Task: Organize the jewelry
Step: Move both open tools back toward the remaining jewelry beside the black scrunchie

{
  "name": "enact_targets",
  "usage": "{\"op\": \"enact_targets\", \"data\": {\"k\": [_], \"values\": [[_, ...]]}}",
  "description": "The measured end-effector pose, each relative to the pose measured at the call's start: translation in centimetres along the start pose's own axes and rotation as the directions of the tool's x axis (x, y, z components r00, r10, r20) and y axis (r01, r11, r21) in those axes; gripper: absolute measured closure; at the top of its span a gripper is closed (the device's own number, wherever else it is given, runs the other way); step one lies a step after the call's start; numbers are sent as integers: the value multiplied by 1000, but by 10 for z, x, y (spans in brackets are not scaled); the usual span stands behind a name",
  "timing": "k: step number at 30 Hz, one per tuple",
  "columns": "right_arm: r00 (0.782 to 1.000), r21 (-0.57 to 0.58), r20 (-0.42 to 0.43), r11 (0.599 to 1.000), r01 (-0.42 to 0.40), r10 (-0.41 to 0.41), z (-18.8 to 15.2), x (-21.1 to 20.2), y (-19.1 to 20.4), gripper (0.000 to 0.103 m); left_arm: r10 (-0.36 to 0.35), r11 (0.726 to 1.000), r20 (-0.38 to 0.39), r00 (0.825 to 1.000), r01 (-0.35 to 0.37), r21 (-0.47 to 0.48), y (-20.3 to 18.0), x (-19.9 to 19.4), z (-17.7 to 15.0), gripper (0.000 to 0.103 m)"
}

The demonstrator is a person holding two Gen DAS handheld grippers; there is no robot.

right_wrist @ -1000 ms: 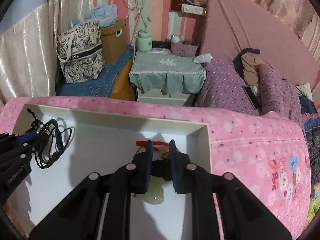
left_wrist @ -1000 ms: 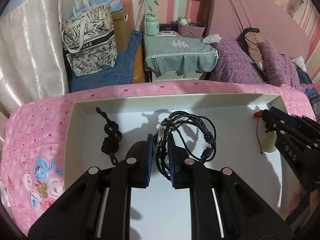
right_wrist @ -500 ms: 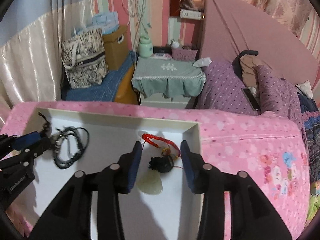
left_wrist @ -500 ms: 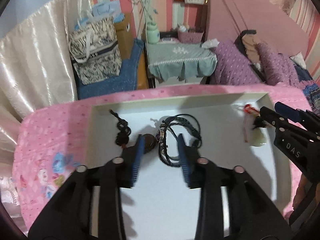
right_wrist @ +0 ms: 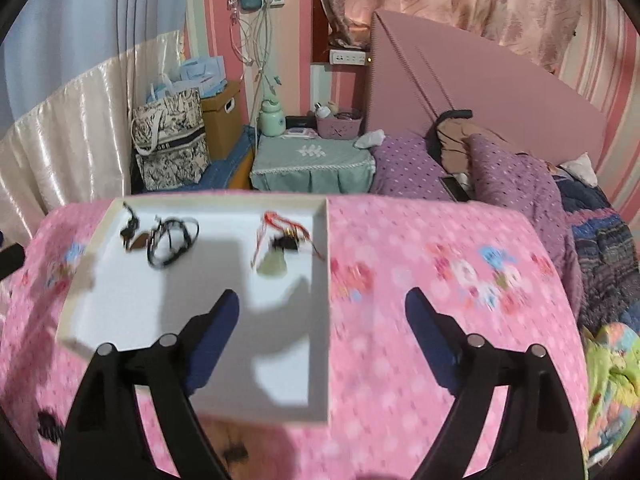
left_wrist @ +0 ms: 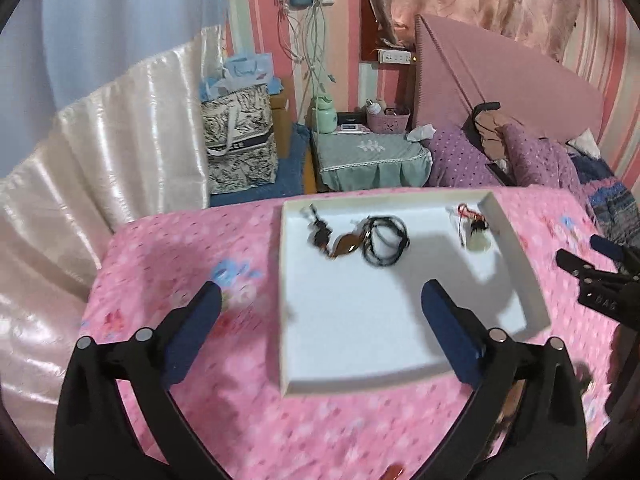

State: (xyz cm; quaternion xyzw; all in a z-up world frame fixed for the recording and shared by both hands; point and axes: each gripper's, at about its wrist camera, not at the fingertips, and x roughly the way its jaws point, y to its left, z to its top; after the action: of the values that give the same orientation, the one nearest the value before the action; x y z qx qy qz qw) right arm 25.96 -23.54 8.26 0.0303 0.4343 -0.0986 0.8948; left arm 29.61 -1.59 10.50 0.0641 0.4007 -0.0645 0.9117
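Note:
A shallow white tray [left_wrist: 400,352] [right_wrist: 316,360] lies on a pink flowered cover. At its far end rest a black knotted cord with a brown pendant [left_wrist: 320,234] [right_wrist: 130,230], a coil of black braided bracelets [left_wrist: 384,240] [right_wrist: 172,240], and a pale green pendant on a red string [left_wrist: 478,240] [right_wrist: 274,262]. My left gripper [left_wrist: 320,296] hangs above the tray's near left part, jaws opening wide, nothing between them. My right gripper [right_wrist: 322,300] hovers over the tray's right wall, jaws opening, nothing in them. The right gripper's fingers [left_wrist: 600,280] show at the left wrist view's right edge.
The pink cover [right_wrist: 440,280] spreads around the tray. Behind it stand a green-draped bedside table [left_wrist: 372,160] with a basket and bottle, a patterned tote bag [left_wrist: 240,140], purple pillows [right_wrist: 412,168] and a pink headboard. A cream curtain [left_wrist: 100,140] hangs at the left.
Both grippers let go of the jewelry and opened wide. Both pulled back and up from the tray, so the bracelets and the green pendant now lie far ahead on the tray floor.

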Motion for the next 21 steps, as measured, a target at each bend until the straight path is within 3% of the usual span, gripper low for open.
{"op": "enact_targets", "data": {"k": [11,21], "values": [[998,-26,33,998,61,-60,-65,-63,4,18,-11,1000,-6,1000,10,-22,19,-45,-81,3],[997,-1,23,998,71,-71,-99,-83,0,18,-34,998,-17,999,33,-46,33,-61,-115,3]]}}
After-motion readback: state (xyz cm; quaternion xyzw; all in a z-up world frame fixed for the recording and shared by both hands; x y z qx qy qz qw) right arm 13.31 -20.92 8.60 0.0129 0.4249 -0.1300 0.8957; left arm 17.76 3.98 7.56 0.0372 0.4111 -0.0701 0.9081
